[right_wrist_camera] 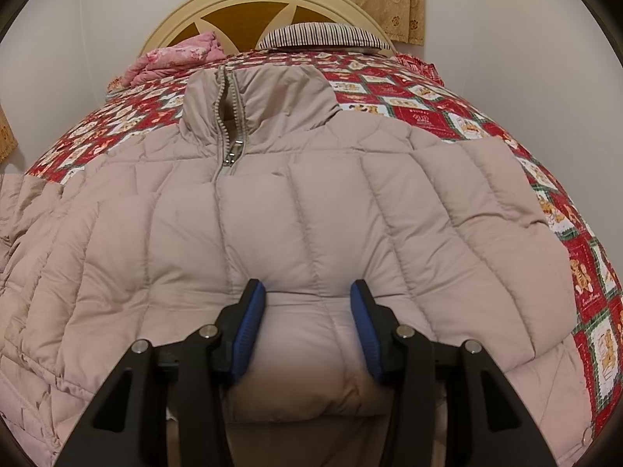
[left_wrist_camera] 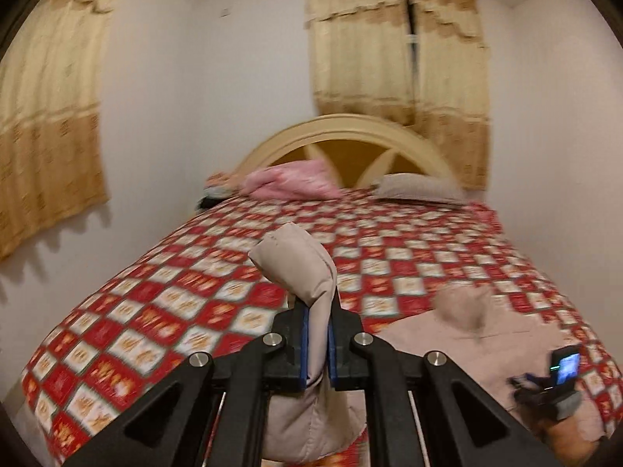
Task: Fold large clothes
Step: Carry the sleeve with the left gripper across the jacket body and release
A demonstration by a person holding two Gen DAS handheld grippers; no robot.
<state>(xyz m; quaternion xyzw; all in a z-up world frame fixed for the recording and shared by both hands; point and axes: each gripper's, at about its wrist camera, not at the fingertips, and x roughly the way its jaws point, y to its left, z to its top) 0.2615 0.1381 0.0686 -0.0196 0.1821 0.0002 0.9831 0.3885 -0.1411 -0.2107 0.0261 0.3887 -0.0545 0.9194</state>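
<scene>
A beige quilted puffer jacket lies front up on the bed, collar and half-open zipper toward the headboard. My right gripper is wide open, its blue pads on either side of a puffy bulge at the jacket's near hem. My left gripper is shut on a fold of the jacket, held up above the bed; the fabric sticks up past the pads and hangs below. In the left wrist view the right gripper's device shows at the lower right over the jacket.
The bed has a red and white checked cover and a cream arched headboard. A pink bundle and a striped pillow lie at the head. Beige curtains hang on white walls.
</scene>
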